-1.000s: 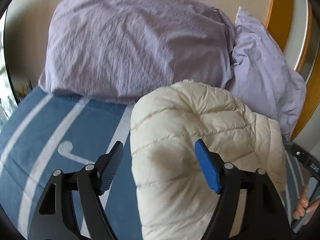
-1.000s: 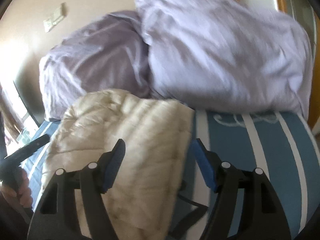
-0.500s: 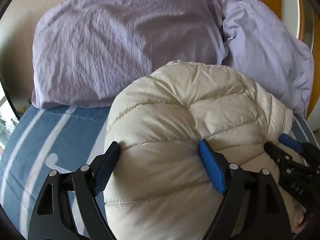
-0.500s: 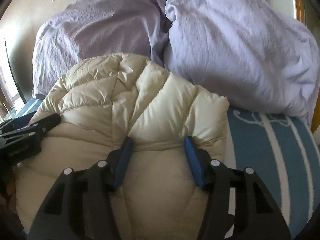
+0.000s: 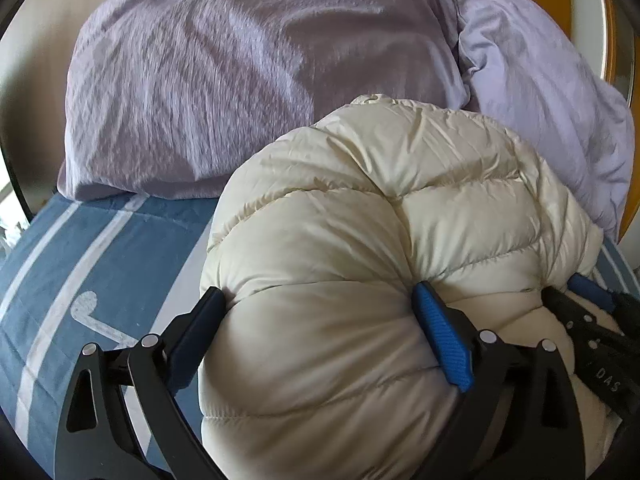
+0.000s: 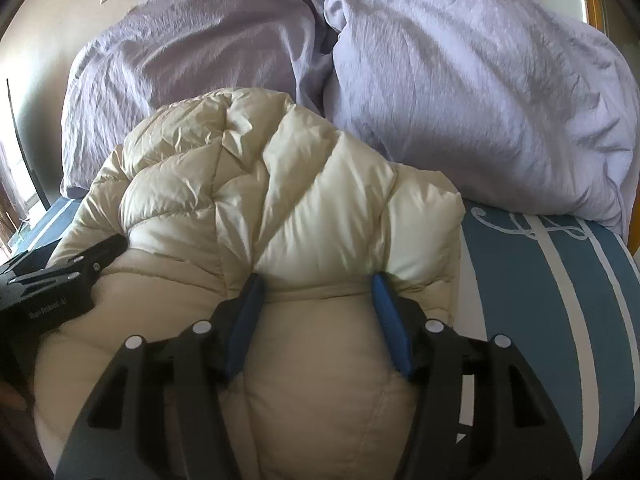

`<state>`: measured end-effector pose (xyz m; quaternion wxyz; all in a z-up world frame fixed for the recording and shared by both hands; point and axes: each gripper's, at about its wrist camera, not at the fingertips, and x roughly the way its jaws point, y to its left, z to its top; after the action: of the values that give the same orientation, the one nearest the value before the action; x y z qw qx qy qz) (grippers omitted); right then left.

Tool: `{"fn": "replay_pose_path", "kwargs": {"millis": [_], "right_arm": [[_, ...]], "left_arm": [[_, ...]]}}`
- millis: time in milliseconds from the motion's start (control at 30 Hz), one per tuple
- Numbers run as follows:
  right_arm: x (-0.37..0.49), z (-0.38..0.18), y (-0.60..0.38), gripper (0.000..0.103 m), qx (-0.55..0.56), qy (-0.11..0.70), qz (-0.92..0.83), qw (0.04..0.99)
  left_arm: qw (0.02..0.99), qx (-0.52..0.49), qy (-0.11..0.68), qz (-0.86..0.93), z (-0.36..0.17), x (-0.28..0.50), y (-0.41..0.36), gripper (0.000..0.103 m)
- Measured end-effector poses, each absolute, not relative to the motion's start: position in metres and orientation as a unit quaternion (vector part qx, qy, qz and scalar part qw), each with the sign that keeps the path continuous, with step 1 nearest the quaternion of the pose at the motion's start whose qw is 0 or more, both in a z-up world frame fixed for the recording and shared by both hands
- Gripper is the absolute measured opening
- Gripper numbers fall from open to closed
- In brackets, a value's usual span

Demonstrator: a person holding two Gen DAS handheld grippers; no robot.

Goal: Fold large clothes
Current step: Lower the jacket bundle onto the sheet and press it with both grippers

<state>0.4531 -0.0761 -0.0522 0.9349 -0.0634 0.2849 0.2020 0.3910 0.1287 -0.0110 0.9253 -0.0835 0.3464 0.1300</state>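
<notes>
Cream puffer jacket (image 5: pixel 360 264) sits bunched on the bed (image 5: pixel 80 264), its far edge against the two lilac pillows (image 5: pixel 248 68) at the headboard. Your left tongs (image 5: pixel 320 308) straddle a fat fold of it and the jaws are opening; padding bulges between them, so any grip there is going. Your right tongs (image 6: pixel 316 292) bracket a narrower roll near the jacket's right edge, jaws also opening slightly, pads dug into a crease.

Risks from here:
- Down fill springs back. Let go both sides at once and the fold likely pops open.
- Shell fabric looks slick; it can slide out of the pads if you re-pinch only the top layer.
- Pillows crowd the far side. Push forward and the jacket rides up them instead of lying flat.
- Tongs sit close together; watch for them clashing.
</notes>
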Motion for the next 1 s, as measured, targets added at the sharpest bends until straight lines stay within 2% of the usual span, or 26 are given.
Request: {"fn": "replay_pose_path", "kwargs": {"millis": [233, 667, 767, 800, 833, 1000], "right_arm": [[0.454, -0.051, -0.077, 0.060, -0.061, 0.286, 0.203, 0.935], [0.456, -0.050, -0.076, 0.068, -0.064, 0.283, 0.197, 0.936], [0.455, -0.049, -0.077, 0.080, -0.060, 0.280, 0.194, 0.938], [0.455, -0.049, -0.079, 0.095, -0.057, 0.279, 0.186, 0.940], [0.457, -0.049, -0.081, 0.101, -0.052, 0.282, 0.171, 0.943], [0.463, -0.050, -0.084, 0.101, -0.038, 0.296, 0.171, 0.939]], "left_arm": [[0.921, -0.085, 0.354, 0.137, -0.011, 0.394, 0.132, 0.102], [0.918, -0.074, 0.362, 0.143, -0.012, 0.399, 0.132, 0.102], [0.918, -0.071, 0.363, 0.145, -0.012, 0.399, 0.130, 0.102], [0.918, -0.070, 0.363, 0.145, -0.011, 0.399, 0.130, 0.102], [0.918, -0.068, 0.363, 0.146, -0.011, 0.399, 0.129, 0.102], [0.917, -0.068, 0.365, 0.146, -0.011, 0.399, 0.130, 0.102]]}}
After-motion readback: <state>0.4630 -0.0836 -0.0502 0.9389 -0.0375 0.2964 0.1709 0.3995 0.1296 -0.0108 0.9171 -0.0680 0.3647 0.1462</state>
